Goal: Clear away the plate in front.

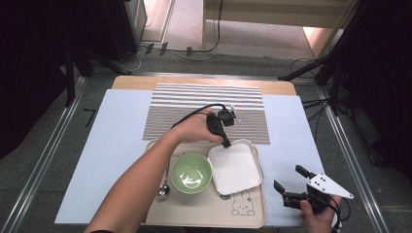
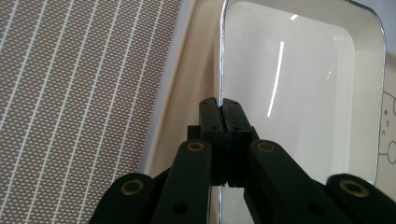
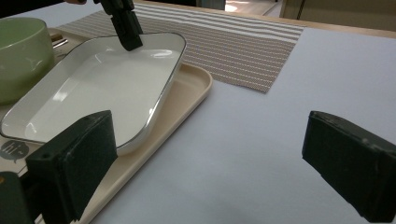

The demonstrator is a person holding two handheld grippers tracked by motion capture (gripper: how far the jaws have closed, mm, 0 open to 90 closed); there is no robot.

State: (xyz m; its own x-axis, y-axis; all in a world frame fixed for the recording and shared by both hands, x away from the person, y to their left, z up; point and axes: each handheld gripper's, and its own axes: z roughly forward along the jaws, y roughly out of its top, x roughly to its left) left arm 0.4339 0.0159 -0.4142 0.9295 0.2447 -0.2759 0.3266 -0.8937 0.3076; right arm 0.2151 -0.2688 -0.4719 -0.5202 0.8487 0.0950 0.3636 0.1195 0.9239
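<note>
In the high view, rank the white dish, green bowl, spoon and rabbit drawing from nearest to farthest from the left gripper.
Measured from the left gripper:
1. White dish: its far-left rim is clamped in the jaws.
2. Green bowl: on the tray, left of the dish.
3. Spoon at the tray's left edge and rabbit drawing at its near edge: too close to call.

One tray (image 1: 252,213), one white dish (image 1: 235,170), one green bowl (image 1: 191,174), one spoon (image 1: 163,190).
</note>
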